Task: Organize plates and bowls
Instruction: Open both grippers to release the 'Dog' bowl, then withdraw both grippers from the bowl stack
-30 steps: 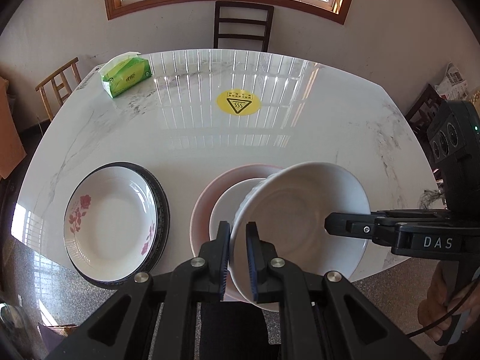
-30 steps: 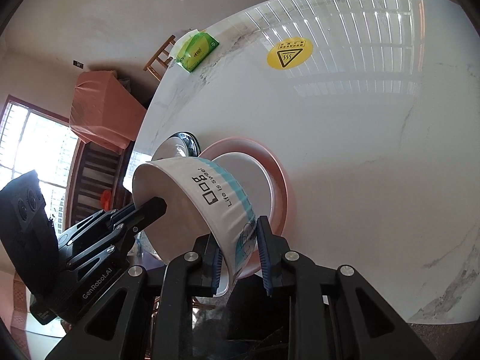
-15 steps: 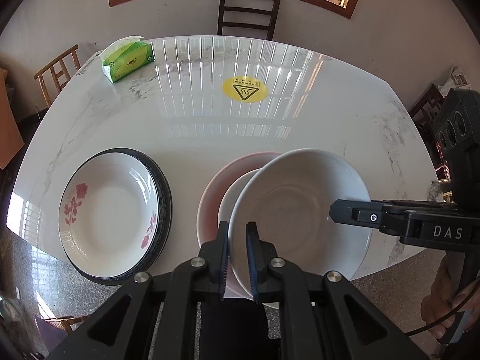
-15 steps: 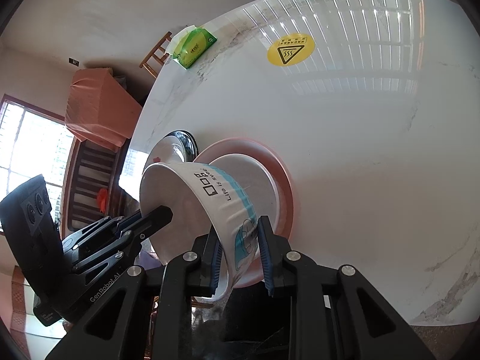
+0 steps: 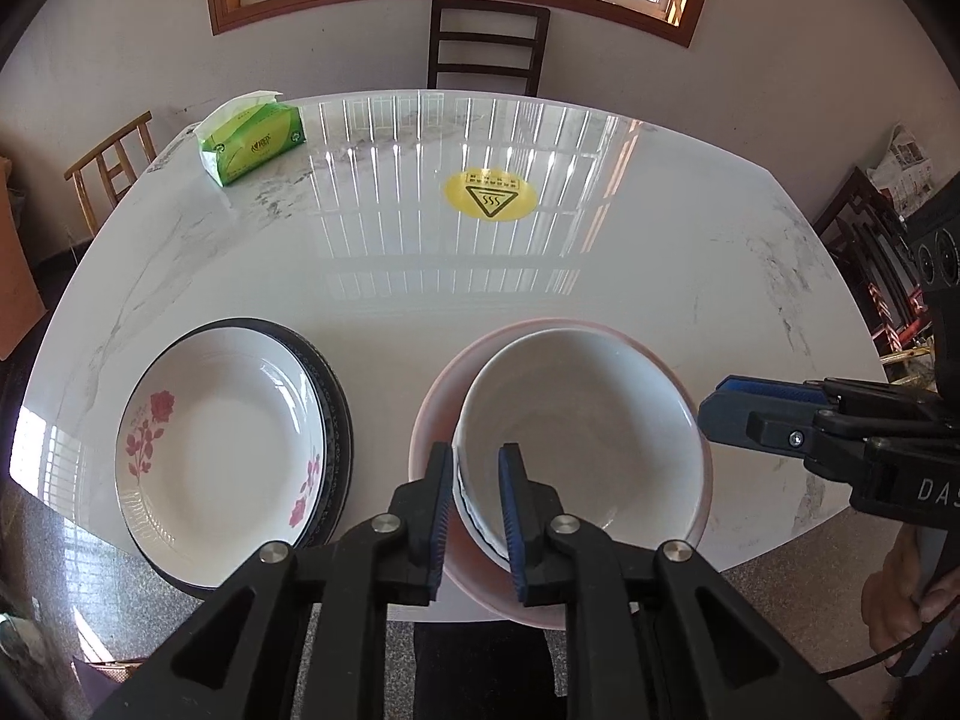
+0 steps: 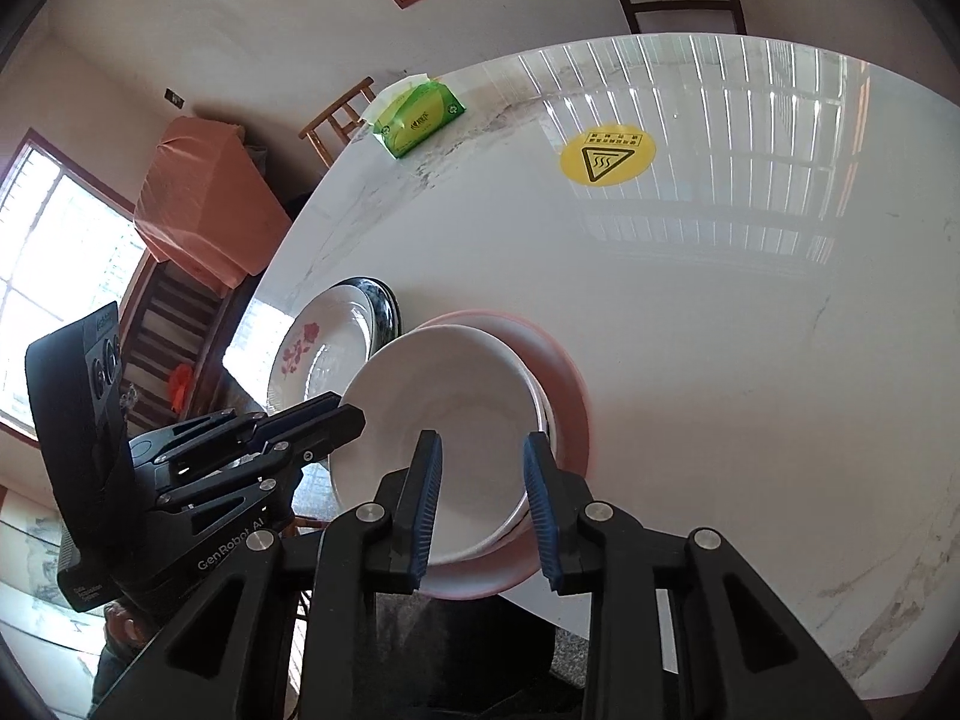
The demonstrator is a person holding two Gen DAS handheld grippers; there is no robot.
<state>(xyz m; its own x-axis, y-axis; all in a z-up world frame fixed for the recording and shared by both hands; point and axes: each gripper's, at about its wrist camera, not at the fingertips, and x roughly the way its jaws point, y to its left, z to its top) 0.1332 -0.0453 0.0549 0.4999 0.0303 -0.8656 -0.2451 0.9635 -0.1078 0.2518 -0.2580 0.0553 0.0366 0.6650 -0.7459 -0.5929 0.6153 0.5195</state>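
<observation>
Left gripper (image 5: 475, 495) is partly open, and I see its two pads straddling the near rim of the white bowl (image 5: 579, 426), one outside and one inside. A sliver of gap shows on both sides, so I read it as not clamped. Contact with the rim: can't tell for sure.

Right gripper (image 6: 483, 501) is spread wider and holds nothing. Its left finger (image 6: 420, 504) sits over the bowl's interior, the right finger over the bowl's rim edge. In the left wrist view its tips (image 5: 729, 414) are just beside the bowl's right rim, apart from it.

The white bowl (image 6: 441, 438) sits upright, nested in another white bowl whose rim peeks out under it, and both are on the pink plate (image 5: 435, 414) at the near edge of the marble table (image 5: 420, 276).

To the left, close by but apart from the pink plate, is a rose-pattern plate (image 5: 216, 450) stacked on a dark-rimmed plate (image 5: 333, 396).

Far side of the table: green tissue pack (image 5: 252, 141) and a yellow hot-surface sticker (image 5: 490, 195).
</observation>
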